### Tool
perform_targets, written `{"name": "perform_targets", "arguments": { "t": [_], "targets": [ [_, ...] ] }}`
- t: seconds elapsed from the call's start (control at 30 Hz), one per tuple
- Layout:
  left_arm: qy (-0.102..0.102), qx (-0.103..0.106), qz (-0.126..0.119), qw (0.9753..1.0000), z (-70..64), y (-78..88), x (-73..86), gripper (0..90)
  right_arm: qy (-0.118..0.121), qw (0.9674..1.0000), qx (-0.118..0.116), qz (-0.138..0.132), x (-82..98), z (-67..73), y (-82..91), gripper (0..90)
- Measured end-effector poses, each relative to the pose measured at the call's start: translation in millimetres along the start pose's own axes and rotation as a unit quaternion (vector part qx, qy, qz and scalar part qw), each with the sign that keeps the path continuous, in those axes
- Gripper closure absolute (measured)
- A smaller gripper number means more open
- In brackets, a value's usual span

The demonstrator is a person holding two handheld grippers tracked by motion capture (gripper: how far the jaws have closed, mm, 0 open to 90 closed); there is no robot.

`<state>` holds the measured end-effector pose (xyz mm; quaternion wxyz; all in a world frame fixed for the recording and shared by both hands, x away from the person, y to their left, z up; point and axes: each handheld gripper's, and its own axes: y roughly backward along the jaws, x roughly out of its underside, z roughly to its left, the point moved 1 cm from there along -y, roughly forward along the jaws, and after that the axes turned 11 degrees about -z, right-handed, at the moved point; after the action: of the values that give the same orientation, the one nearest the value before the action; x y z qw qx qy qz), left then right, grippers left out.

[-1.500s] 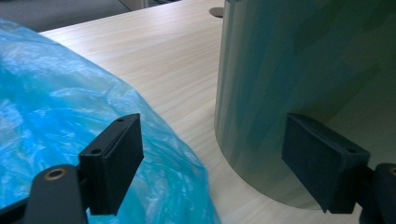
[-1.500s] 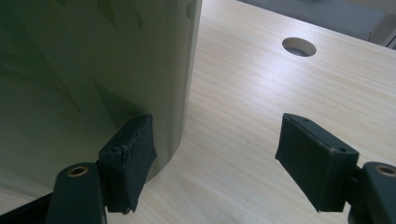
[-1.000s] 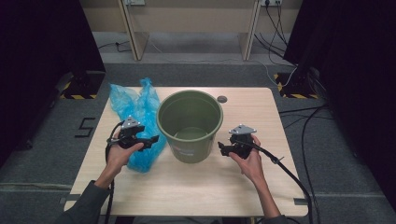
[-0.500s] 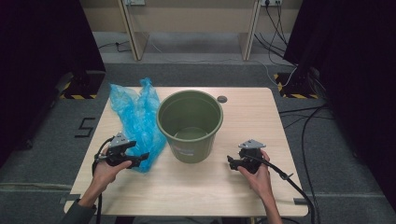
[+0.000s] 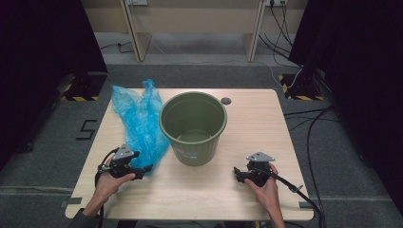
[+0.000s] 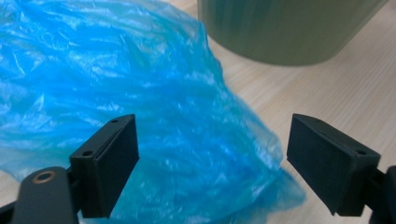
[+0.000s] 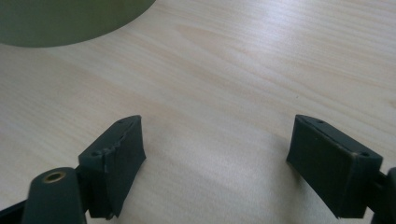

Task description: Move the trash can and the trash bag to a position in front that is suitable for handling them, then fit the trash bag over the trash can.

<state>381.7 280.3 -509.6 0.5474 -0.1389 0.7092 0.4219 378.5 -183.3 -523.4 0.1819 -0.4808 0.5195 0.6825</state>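
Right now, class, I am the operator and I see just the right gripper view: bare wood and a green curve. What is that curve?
Observer: It is the base of a green bucket, standing upright at the middle of the wooden table.
Operator: Is anything inside it?
Observer: From the high view its bottom looks bare.
Operator: What lies beside it?
Observer: A crumpled blue plastic bag, against the bucket's left side.
Operator: Where is the other gripper?
Observer: The left gripper is at the bag's near end, jaws open with the plastic lying between them, pads not pressing it.
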Motion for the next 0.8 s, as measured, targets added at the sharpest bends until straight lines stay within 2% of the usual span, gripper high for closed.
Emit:
{"name": "perform_targets", "arguments": {
  "t": [0.07, 0.23, 0.4, 0.6, 0.7, 0.8],
  "targets": [
    [-0.007, 0.002, 0.007, 1.0000, -1.0, -0.7, 4.0, 16.0, 0.002, 1.0000, -0.002, 0.000, 1.8, 0.5, 2.6, 16.8],
    [-0.007, 0.005, 0.014, 0.9999, -0.9, -4.7, 11.4, 15.9, 0.002, 1.0000, -0.003, 0.002, 3.1, 1.8, 4.5, 16.3],
    [-0.018, -0.008, 0.032, 0.9993, 0.1, -8.1, 17.2, 16.5, 0.003, 1.0000, -0.003, 0.002, 3.1, 1.8, 4.3, 16.0],
    [-0.013, -0.006, 0.029, 0.9995, 3.0, -7.6, 18.4, 25.7, 0.004, 1.0000, -0.003, 0.002, 3.1, 1.7, 4.2, 15.9],
    [-0.017, -0.001, 0.020, 0.9997, 3.8, -6.1, 18.6, 40.6, 0.004, 1.0000, -0.003, 0.002, 3.2, 1.8, 4.3, 15.9],
    [-0.025, 0.007, 0.018, 0.9995, 2.3, -5.3, 18.6, 49.9, 0.004, 1.0000, -0.003, 0.002, 3.2, 1.7, 4.3, 15.8]
  ]
}}
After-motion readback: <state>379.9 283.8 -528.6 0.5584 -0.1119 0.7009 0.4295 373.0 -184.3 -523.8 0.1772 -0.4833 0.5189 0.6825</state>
